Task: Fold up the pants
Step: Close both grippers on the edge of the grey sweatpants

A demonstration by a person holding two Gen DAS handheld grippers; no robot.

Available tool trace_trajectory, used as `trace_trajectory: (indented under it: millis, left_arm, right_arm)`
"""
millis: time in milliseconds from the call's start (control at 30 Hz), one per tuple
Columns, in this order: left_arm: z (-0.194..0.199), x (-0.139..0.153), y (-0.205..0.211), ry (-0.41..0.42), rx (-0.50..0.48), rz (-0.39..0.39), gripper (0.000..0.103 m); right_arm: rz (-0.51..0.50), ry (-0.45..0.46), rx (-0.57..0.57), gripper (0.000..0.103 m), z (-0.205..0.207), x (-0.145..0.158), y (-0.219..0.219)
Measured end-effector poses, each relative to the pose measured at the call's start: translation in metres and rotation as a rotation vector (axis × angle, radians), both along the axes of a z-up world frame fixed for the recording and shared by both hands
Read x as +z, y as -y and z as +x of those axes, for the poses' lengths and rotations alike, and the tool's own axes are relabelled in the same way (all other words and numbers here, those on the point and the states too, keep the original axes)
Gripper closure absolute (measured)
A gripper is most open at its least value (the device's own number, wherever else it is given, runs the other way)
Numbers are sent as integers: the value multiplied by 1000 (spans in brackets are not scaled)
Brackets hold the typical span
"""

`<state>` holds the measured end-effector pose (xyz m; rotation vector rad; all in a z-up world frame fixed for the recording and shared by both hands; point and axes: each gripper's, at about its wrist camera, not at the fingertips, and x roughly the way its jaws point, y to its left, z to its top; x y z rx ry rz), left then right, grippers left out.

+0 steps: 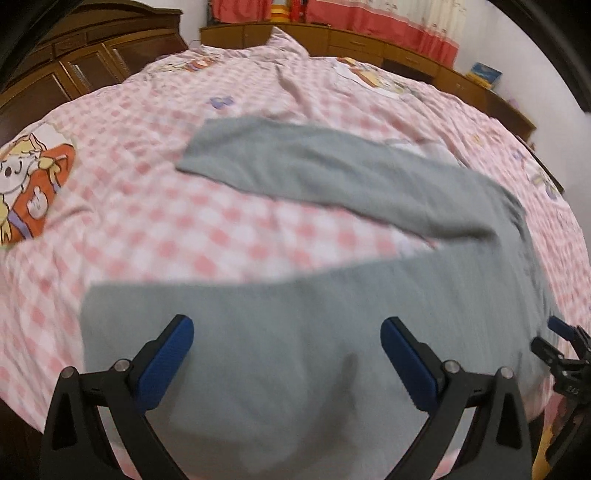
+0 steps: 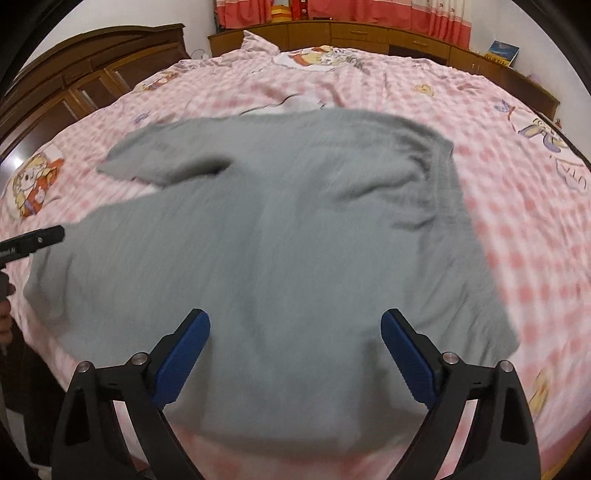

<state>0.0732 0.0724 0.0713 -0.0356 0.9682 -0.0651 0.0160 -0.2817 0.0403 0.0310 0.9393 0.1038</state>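
Grey pants (image 1: 332, 177) (image 2: 280, 229) lie spread flat on a bed with a pink checked cover (image 1: 184, 229) (image 2: 517, 206). Their two legs run leftward and split in a V. My left gripper (image 1: 286, 332) is open and hovers over the near leg close to its cuff, holding nothing. My right gripper (image 2: 295, 326) is open above the seat and waist part, also holding nothing. The right gripper shows at the right edge of the left wrist view (image 1: 565, 347), and a fingertip of the left gripper (image 2: 48, 234) pokes in at the left of the right wrist view.
A dark wooden headboard (image 2: 81, 81) stands at the left of the bed. Low wooden cabinets (image 2: 369, 35) and red curtains (image 2: 369, 11) line the far wall, with a book (image 2: 502, 51) on top. The bed's near edge runs under both grippers.
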Motion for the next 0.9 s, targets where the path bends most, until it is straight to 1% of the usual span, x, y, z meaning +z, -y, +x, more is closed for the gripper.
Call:
trace_trajectory:
  millis: [67, 167, 267, 367, 467, 633, 700, 800, 900]
  left_arm:
    - [17, 6, -8, 3, 8, 10, 0]
    - [47, 12, -21, 4, 40, 46, 0]
    - [76, 15, -36, 3, 75, 41, 0]
    - [107, 12, -49, -4, 108, 25, 0]
    - [139, 7, -58, -24, 114, 20, 0]
    - [191, -1, -69, -27, 118, 77, 0]
    - [212, -7, -73, -52, 101, 70, 0]
    - [238, -15, -85, -62, 140, 42, 0]
    - [257, -21, -96, -71, 165, -35, 0]
  right_arm:
    - [1, -4, -9, 7, 16, 6, 12]
    - [-29, -14, -14, 7, 43, 13, 30]
    - [-76, -24, -33, 7, 70, 14, 46]
    - [-71, -43, -59, 7, 100, 13, 64]
    - [-67, -56, -74, 7, 127, 11, 78]
    - [-110, -60, -74, 7, 171, 12, 93]
    - [-111, -68, -71, 7, 189, 11, 98]
    - [-95, -66, -65, 7, 212, 11, 105]
    - [-109, -69, -41, 8, 228, 8, 105]
